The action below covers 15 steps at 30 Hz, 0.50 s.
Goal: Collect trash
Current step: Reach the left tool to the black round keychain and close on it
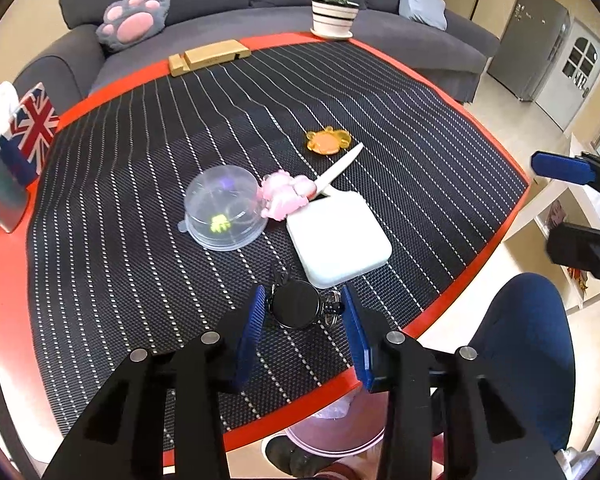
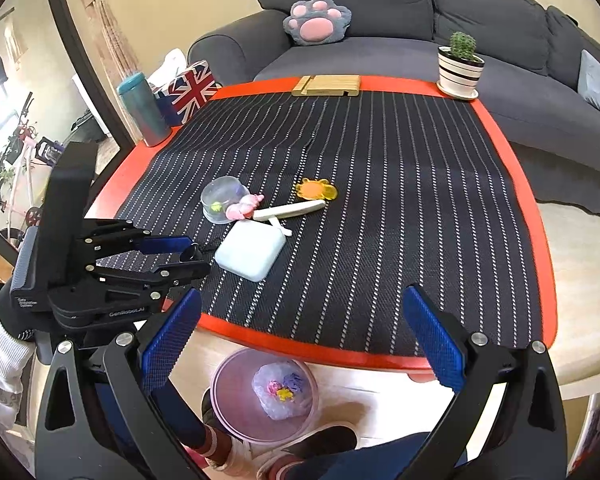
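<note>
A living room with a dark grey sofa (image 2: 440, 40) lies behind a red-edged table (image 2: 536, 208) covered by a black mat with white dotted stripes (image 2: 400, 200), and that mat serves as the landmark for everything else. Near its front edge the left gripper (image 1: 302, 312) has its blue pads closed in on a round black disc with a small metal ring (image 1: 296, 309); the pads appear to touch its sides, so it looks gripped, though the disc is not yet lifted off the mat. Just behind it on the mat lies a white square soft pad (image 1: 338, 238), and toward the mat's middle sit a clear plastic dome lid (image 1: 222, 210), a pink moulded plastic toy (image 1: 284, 196), a white plastic knife-shaped stick (image 1: 340, 168) and an orange translucent plastic piece (image 1: 328, 141), all close together. The right gripper (image 2: 308, 344) hangs off the mat's front edge with its jaws wide apart and nothing in them. Below that front edge, on the floor, stands a pink translucent round bin (image 2: 228, 392) already holding a crumpled clear wrapper with coloured bits (image 2: 282, 392). Judging from this, collection has begun but is early: one item binned, one in hand, five left on the mat.
</note>
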Each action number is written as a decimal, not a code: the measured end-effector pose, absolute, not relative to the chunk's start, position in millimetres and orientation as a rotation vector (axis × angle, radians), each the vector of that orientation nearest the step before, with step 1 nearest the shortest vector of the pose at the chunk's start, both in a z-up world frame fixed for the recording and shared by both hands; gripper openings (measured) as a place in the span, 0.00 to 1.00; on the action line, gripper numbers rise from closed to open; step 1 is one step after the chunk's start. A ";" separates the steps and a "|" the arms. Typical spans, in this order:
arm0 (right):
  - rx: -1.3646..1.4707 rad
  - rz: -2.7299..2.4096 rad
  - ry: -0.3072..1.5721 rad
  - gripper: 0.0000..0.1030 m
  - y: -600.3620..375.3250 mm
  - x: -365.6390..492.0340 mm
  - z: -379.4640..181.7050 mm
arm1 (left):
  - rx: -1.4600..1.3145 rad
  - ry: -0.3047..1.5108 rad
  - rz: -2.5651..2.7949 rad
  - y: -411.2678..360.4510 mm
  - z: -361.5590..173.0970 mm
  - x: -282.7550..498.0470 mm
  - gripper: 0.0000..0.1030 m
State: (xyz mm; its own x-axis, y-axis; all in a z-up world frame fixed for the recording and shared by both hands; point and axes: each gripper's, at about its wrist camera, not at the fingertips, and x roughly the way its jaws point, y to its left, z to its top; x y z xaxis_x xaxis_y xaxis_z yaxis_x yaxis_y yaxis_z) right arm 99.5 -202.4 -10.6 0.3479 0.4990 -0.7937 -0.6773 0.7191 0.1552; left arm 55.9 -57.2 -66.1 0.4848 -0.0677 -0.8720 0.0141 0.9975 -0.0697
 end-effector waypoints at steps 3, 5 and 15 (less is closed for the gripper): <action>-0.222 0.779 0.955 0.96 -190.5 102.5 -11.6 | -0.059 1.052 -0.043 -54.0 -60.6 53.4 0.38; -0.234 0.781 0.968 0.96 -180.9 104.8 -12.4 | -0.061 1.044 -0.038 -51.2 -56.7 50.3 0.38; -0.310 0.717 1.072 0.96 -135.0 120.3 -26.0 | -0.082 1.016 -0.016 -35.3 -45.9 39.0 0.38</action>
State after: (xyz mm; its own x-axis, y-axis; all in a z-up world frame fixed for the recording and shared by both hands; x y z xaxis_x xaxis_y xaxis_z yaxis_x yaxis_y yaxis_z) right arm 120.3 -135.0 -26.0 0.2839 0.3812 -0.8798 -0.6675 0.7373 0.1041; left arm 39.0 -35.3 -45.9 0.5266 -0.0520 -0.8485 -0.0245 0.9968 -0.0763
